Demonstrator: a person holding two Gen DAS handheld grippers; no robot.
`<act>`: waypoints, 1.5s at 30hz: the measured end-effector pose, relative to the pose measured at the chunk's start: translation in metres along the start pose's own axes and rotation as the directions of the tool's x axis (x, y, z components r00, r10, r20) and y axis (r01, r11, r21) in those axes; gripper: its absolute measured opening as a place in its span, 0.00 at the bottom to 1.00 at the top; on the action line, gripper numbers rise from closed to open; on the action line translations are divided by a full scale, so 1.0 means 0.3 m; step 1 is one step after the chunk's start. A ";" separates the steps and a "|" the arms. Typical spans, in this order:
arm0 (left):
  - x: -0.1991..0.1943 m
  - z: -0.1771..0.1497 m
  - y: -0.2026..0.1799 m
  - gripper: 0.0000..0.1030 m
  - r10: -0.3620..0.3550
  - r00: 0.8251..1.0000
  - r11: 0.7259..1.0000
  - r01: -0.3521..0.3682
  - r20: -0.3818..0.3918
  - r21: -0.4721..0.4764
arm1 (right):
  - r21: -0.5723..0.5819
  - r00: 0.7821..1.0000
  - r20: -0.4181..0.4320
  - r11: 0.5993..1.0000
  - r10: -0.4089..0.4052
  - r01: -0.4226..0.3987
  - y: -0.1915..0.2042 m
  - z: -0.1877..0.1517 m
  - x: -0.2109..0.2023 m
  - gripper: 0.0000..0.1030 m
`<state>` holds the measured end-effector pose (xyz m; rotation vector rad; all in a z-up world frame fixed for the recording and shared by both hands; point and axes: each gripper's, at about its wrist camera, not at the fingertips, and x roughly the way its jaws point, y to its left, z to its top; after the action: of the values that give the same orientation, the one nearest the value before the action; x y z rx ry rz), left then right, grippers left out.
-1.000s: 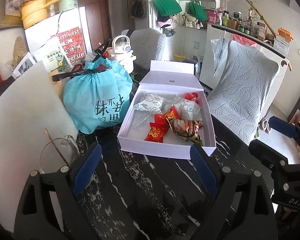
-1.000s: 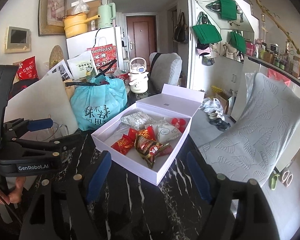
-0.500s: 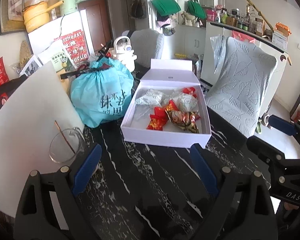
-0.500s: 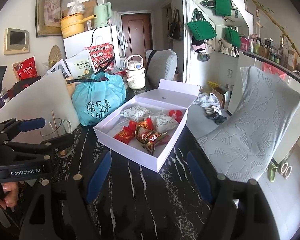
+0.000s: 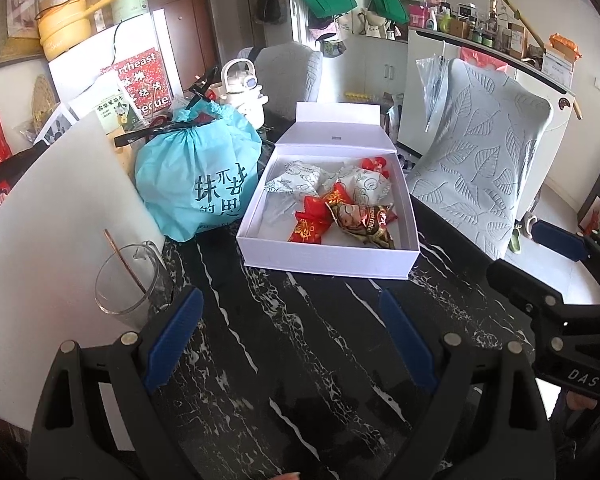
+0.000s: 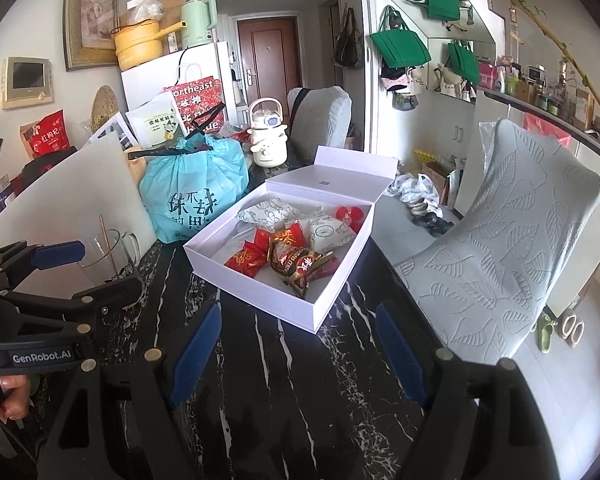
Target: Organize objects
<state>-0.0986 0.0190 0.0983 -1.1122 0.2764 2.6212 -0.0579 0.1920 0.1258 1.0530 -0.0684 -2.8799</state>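
Observation:
An open white box (image 5: 324, 258) lies on the black marble table (image 5: 300, 340), its lid tipped back. Inside it are red packets (image 5: 312, 220), a brown and gold packet (image 5: 360, 220) and white patterned packets (image 5: 300, 178). My left gripper (image 5: 288, 300) hovers over the table short of the box, open and empty. In the right wrist view the same box (image 6: 260, 300) sits just beyond my right gripper (image 6: 298, 316), which is open with nothing between its fingers. Each gripper shows in the other's view: the right gripper (image 5: 516, 248) at the right edge, the left gripper (image 6: 108, 266) at the left.
A teal tied bag (image 5: 200, 176) stands left of the box. A glass mug with a stick (image 5: 128, 284) is near my left fingers, against a tilted white board (image 5: 52, 220). A white kettle (image 5: 244, 92) is behind the bag. A leaf-patterned chair (image 5: 484, 168) flanks the table's right side.
My left gripper has drawn back from the box, so the box looks smaller and the glass mug has come fully into view. The right gripper has hardly moved.

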 end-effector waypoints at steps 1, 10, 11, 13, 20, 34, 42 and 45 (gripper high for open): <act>0.000 0.000 -0.001 0.87 0.000 1.000 1.000 0.000 -0.001 -0.001 | 0.000 1.000 -0.002 1.000 -0.001 0.001 -0.001 0.000 0.002 0.78; 0.004 -0.002 0.006 0.87 0.007 1.000 1.000 -0.007 -0.008 -0.002 | -0.009 1.000 -0.020 1.000 -0.005 0.005 0.004 -0.003 0.020 0.78; 0.005 -0.001 0.008 0.87 0.005 1.000 1.000 -0.005 -0.009 -0.003 | -0.010 1.000 -0.021 1.000 -0.004 0.004 0.005 -0.001 0.022 0.78; 0.006 -0.003 0.011 0.87 0.002 1.000 1.000 -0.002 -0.009 0.000 | -0.012 1.000 -0.025 1.000 -0.004 0.003 0.006 -0.003 0.025 0.78; 0.011 -0.003 0.012 0.87 -0.001 1.000 1.000 0.001 -0.012 0.002 | -0.016 1.000 -0.029 1.000 -0.004 0.003 0.010 -0.002 0.030 0.78; 0.019 -0.009 0.014 0.87 0.002 1.000 1.000 -0.002 -0.019 0.003 | -0.018 0.999 -0.032 1.000 -0.004 0.004 0.014 -0.004 0.033 0.78; 0.019 -0.009 0.017 0.87 0.014 1.000 1.000 -0.014 -0.020 0.002 | -0.018 0.999 -0.038 1.000 -0.006 0.005 0.012 -0.010 0.036 0.78; 0.018 -0.009 0.016 0.87 0.015 1.000 1.000 -0.015 -0.022 0.005 | -0.019 0.999 -0.038 1.000 -0.005 0.004 0.012 -0.009 0.036 0.78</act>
<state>-0.1019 0.0147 0.0927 -1.1429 0.2964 2.6214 -0.0642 0.1873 0.1169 1.1057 -0.0373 -2.8573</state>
